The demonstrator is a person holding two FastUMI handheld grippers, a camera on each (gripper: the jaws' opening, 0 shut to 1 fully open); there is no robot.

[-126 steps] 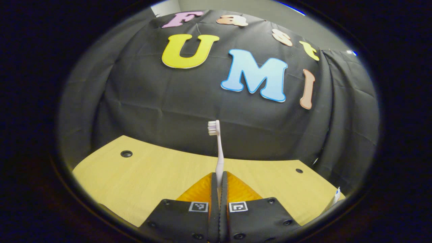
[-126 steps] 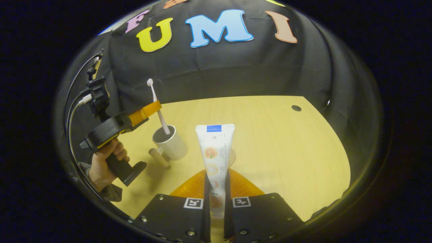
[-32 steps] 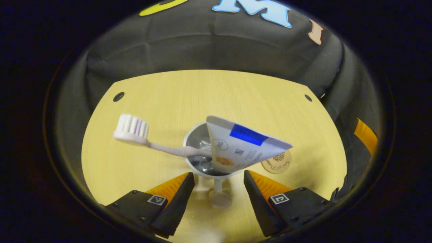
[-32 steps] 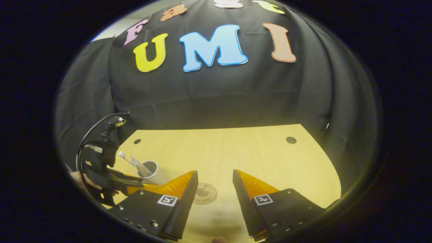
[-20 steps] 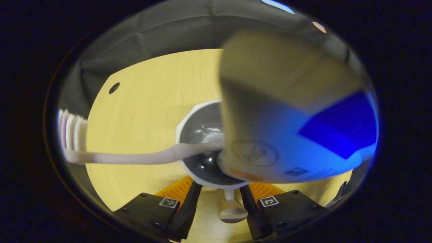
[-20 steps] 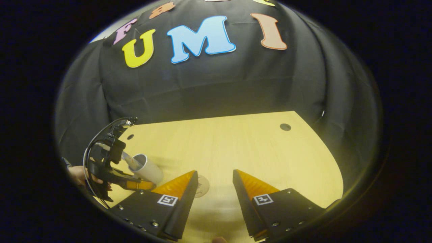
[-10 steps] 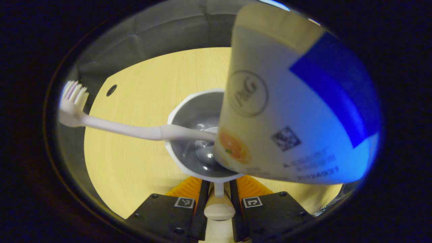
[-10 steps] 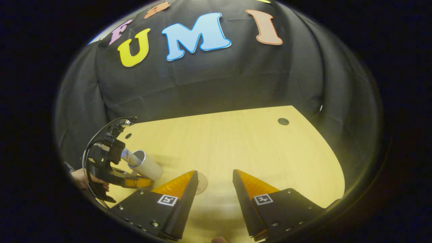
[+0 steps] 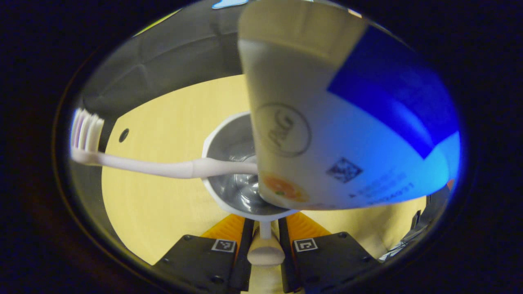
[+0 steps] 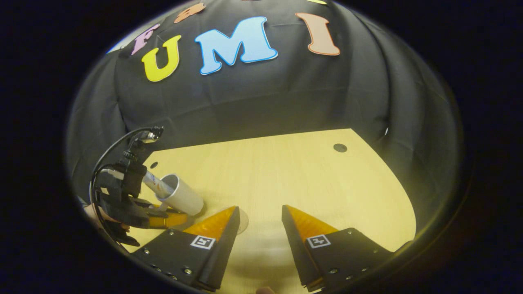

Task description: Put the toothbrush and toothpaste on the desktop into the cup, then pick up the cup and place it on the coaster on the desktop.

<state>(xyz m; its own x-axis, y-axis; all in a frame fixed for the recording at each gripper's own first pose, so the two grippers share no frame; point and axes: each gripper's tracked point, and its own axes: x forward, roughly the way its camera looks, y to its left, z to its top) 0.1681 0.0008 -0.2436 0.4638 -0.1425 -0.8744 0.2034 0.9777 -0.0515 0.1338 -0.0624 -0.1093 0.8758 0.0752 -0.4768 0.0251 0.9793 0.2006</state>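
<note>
Cup gripped by its handle, just ahead of my left fingers

My left gripper (image 9: 264,241) is closed on the cup's (image 9: 212,143) handle (image 9: 265,251); toothpaste (image 9: 327,122) and toothbrush (image 9: 139,165) lean out of it. My right gripper (image 10: 257,220) gapes wide, empty, the coaster (image 10: 242,218) partly hidden behind one finger.

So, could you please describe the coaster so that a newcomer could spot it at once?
Start at the wooden desk. Near its front edge stands a white cup, gripped by the left gripper. Just right of it, flat on the desk, lies the coaster: a thin pale disc, partly hidden behind the right gripper.
</note>
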